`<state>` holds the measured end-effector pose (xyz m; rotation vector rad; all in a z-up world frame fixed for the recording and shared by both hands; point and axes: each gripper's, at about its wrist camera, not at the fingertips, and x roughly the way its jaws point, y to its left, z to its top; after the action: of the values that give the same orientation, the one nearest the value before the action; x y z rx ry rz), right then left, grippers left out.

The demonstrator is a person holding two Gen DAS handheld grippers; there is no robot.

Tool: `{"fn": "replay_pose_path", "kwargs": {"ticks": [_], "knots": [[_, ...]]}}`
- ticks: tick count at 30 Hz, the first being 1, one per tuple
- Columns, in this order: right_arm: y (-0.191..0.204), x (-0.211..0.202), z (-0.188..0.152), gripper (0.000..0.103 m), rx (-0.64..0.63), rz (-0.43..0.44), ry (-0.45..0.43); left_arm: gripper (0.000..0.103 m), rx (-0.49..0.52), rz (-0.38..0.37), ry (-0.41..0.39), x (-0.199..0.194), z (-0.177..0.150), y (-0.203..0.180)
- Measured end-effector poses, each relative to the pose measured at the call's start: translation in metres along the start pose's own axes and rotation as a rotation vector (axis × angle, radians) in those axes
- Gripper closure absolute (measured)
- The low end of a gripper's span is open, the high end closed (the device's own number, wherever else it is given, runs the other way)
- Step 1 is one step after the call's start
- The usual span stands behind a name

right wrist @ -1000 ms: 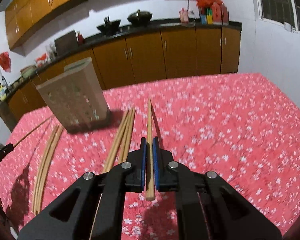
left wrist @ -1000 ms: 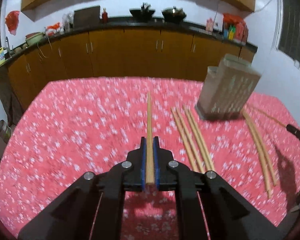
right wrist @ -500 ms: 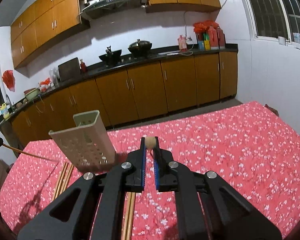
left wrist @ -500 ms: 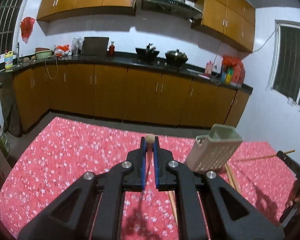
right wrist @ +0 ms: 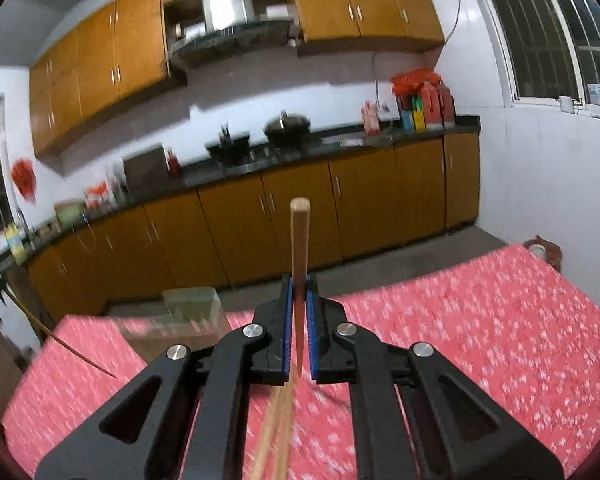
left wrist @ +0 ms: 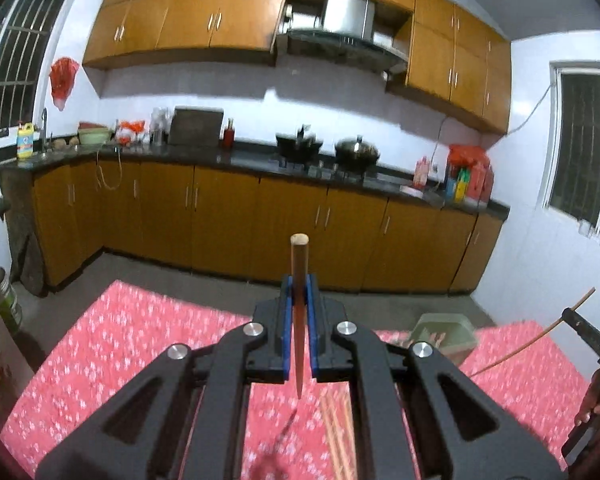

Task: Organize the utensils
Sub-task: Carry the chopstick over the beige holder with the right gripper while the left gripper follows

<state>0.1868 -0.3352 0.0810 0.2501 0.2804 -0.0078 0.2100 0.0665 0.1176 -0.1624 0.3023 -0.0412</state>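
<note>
Both grippers, left (left wrist: 299, 312) and right (right wrist: 299, 308), each pinch one tapered wooden chopstick (left wrist: 299, 280) aloft; pale perforated plastic holder (left wrist: 446, 334) unfilled, loose chopsticks (left wrist: 338, 436) remain on red floral tablecloth (left wrist: 120, 340).

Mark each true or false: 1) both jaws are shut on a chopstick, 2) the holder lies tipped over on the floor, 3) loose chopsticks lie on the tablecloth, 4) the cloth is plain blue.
1) True: the left gripper clamps a chopstick, and the right gripper clamps another chopstick.
2) False: the holder stands on the table, open end up.
3) True: loose chopsticks lie on the tablecloth.
4) False: it is red with small white flowers.
</note>
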Motion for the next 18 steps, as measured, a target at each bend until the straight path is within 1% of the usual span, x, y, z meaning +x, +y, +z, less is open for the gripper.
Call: {"fn": "replay_pose_path", "kwargs": {"ticks": [4,6,8,11,14,18], "knots": [[0.008,-0.015,0.034,0.096,0.042,0.065,-0.094,0.095,-0.031,-0.035,-0.110,-0.017,0.034,-0.014],[0.010,-0.021,0.044,0.096,0.066,0.105,-0.127,0.095,-0.054,-0.062,-0.158,-0.026,0.046,-0.022],[0.014,-0.023,0.049,0.096,0.081,0.152,-0.139,0.095,-0.080,-0.094,-0.198,-0.033,0.053,-0.030],[0.021,-0.020,0.046,0.096,0.070,0.189,-0.132,0.095,-0.109,-0.135,-0.237,-0.040,0.055,-0.041],[0.030,-0.010,0.038,0.096,0.045,0.207,-0.095,0.095,-0.114,-0.161,-0.238,-0.036,0.053,-0.051],[0.037,0.004,0.027,0.096,0.022,0.214,-0.040,0.095,-0.128,-0.204,-0.184,-0.018,0.044,-0.062]]}}
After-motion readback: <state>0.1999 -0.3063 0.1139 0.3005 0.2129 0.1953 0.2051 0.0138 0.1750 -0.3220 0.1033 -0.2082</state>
